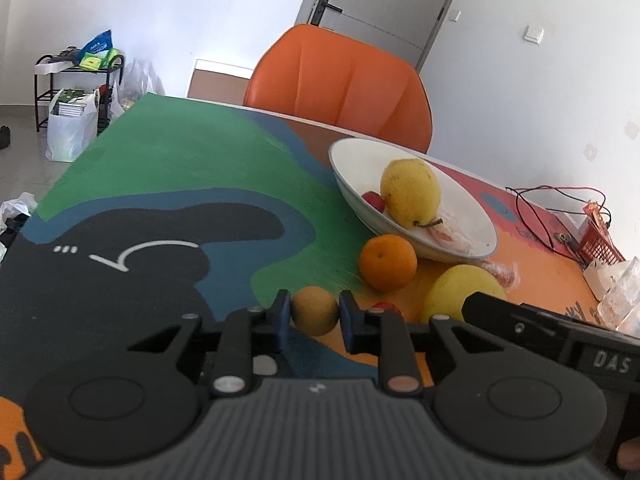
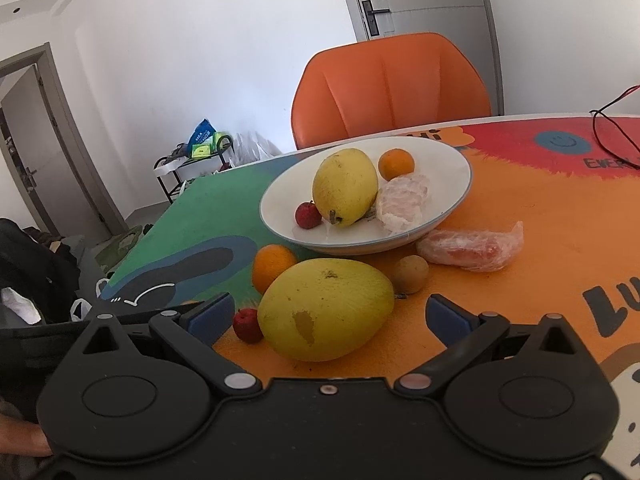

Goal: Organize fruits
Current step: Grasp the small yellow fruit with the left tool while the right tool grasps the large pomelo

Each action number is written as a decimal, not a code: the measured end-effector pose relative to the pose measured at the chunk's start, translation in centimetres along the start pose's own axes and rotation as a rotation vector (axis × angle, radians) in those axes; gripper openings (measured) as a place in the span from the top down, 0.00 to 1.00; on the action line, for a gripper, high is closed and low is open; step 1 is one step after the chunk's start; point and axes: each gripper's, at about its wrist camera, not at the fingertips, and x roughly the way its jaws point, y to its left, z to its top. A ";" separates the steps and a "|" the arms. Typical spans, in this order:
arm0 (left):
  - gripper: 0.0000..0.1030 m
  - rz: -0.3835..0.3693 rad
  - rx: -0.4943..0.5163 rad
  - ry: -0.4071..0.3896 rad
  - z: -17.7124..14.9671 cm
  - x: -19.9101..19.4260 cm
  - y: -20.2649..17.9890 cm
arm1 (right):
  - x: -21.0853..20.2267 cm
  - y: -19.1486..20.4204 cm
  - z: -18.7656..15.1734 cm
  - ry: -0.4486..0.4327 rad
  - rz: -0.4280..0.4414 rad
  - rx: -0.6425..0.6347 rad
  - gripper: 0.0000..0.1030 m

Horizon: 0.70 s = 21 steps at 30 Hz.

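Your job looks roughly half done. In the white bowl (image 2: pixel 448 196), upper middle of the right wrist view, sit a yellow pear-like fruit (image 2: pixel 346 187), a small red fruit (image 2: pixel 307 214), an orange (image 2: pixel 396 164) and a peeled citrus piece (image 2: pixel 404 202).

Loose on the tabletop (image 2: pixel 560 248) are a second orange (image 2: pixel 273 266) just left of centre, a big yellow fruit (image 2: pixel 326 308) at centre, another small red fruit (image 2: pixel 248 324) touching its left side, a wrapped fruit piece (image 2: pixel 474 250) to the right of the bowl, and a small round brown fruit (image 2: pixel 410 274).

In the left wrist view that brown fruit (image 1: pixel 315 310) sits between your left gripper (image 1: pixel 315 316) fingers, which are closed in narrowly around it; whether they actually pinch it I can't tell, nor whether it is lifted.

Your right gripper (image 2: pixel 326 316) has its fingers spread wide either side of the big yellow fruit, not touching it.

Readable writing: "DAS" on the dark device (image 1: pixel 608 362) at the lower right of the left view; on the tabletop print, "EVER" cut off at the right edge and large "LU" at lower right.
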 end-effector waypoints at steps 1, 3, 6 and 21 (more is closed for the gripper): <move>0.77 0.001 -0.004 -0.002 0.1 -0.1 0.1 | 0.1 0.0 0.0 0.001 0.000 0.000 0.00; 0.77 0.003 -0.011 -0.006 0.2 -0.3 0.3 | 0.4 0.0 0.0 0.007 -0.005 0.002 0.00; 0.77 0.003 -0.017 -0.016 0.5 -0.6 0.6 | 0.8 0.3 0.0 0.016 -0.009 0.002 0.00; 0.77 -0.009 -0.022 -0.035 0.7 -1.5 0.4 | 1.3 0.9 -0.6 0.027 -0.023 -0.051 0.24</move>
